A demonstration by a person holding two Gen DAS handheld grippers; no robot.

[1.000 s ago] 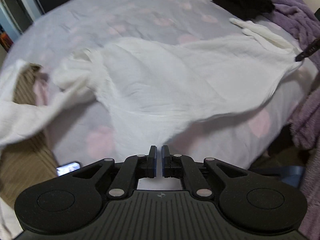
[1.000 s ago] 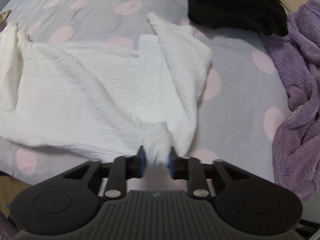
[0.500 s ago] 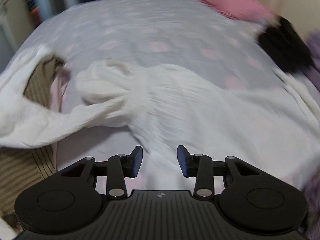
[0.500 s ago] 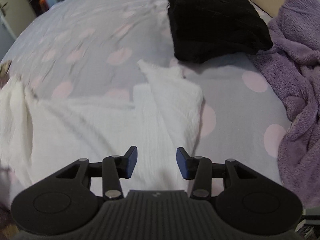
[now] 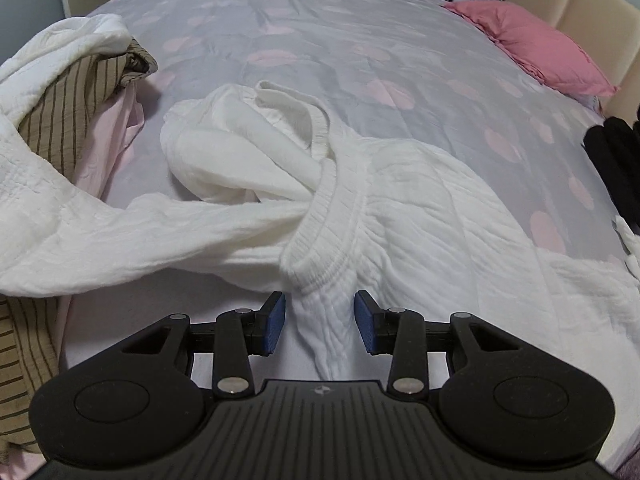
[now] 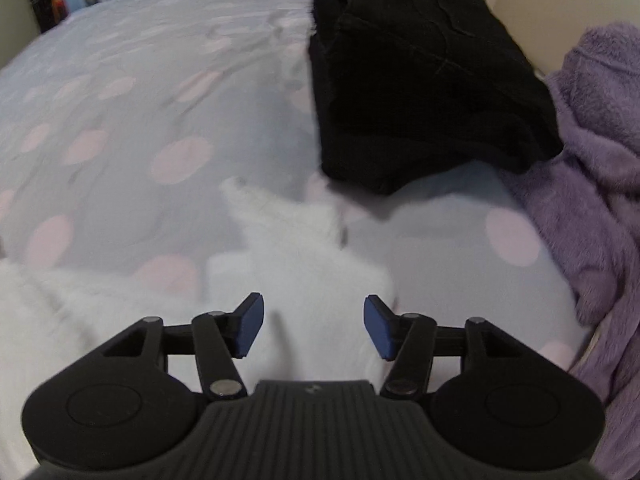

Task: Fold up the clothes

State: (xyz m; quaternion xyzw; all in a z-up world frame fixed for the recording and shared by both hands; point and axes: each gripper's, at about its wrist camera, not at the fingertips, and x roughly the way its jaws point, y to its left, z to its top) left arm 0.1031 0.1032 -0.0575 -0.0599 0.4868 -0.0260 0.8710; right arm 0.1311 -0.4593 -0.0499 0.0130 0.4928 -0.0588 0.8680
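A white crinkled garment [image 5: 420, 208] lies rumpled across the bed, its ribbed band [image 5: 332, 216] curling toward me and a long sleeve [image 5: 120, 236] trailing left. My left gripper [image 5: 320, 322] hangs low over it just below the band. It is open, with a ridge of white cloth between its blue pads, which do not press it. In the right wrist view the garment's other end [image 6: 300, 264] is blurred. My right gripper [image 6: 314, 326] is above it, its jaws opening and gripping nothing.
The bed has a grey cover with pink dots [image 5: 320, 40]. A pile with a brown striped cloth [image 5: 68, 108] and pale pink cloth [image 5: 116, 136] lies left. A folded black garment [image 6: 420, 80] and purple fleece [image 6: 592, 160] lie right. A pink pillow [image 5: 536, 48] is at the headboard.
My left gripper went from shut to open and moved left along the garment to the ribbed band. My right gripper let go of the white cloth, opened wider and moved toward the black garment.
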